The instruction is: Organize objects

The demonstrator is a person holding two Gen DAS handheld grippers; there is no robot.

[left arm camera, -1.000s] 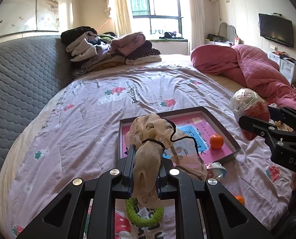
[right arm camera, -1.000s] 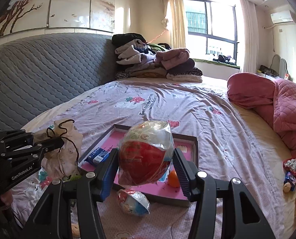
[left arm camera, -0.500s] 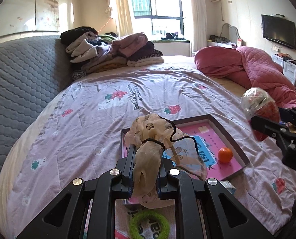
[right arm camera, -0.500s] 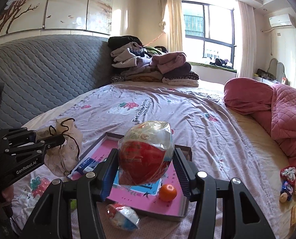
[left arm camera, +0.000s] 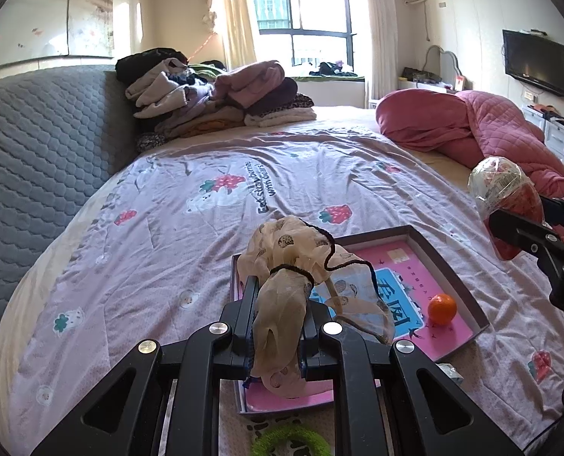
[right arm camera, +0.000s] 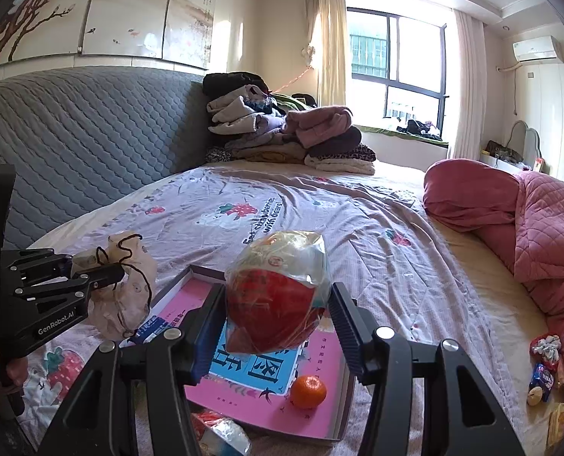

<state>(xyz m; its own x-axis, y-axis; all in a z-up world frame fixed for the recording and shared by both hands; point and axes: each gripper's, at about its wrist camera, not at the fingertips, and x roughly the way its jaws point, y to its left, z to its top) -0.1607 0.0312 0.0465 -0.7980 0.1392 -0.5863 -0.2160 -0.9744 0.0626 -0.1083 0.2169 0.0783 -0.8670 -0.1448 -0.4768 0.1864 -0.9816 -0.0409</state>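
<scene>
A soft beige pouch with a black string is clamped tight between the left tongs. It is held up over the near end of the pink tray. The pouch is also seen from the right camera, at the left side.

A round red thing in a clear plastic bag is squeezed between the right tongs. It is held in the air above the tray.

The tray is laid flat on the bed, on a purple sheet with strawberries. A small orange is seen inside the tray, near its right side. A small wrapped packet is seen on the sheet just beside the tray's near edge. A green fuzzy ring is seen on the sheet below the left tongs.

A pile of folded clothes is stacked at the far end of the bed. A pink quilt is bunched up on the right.
</scene>
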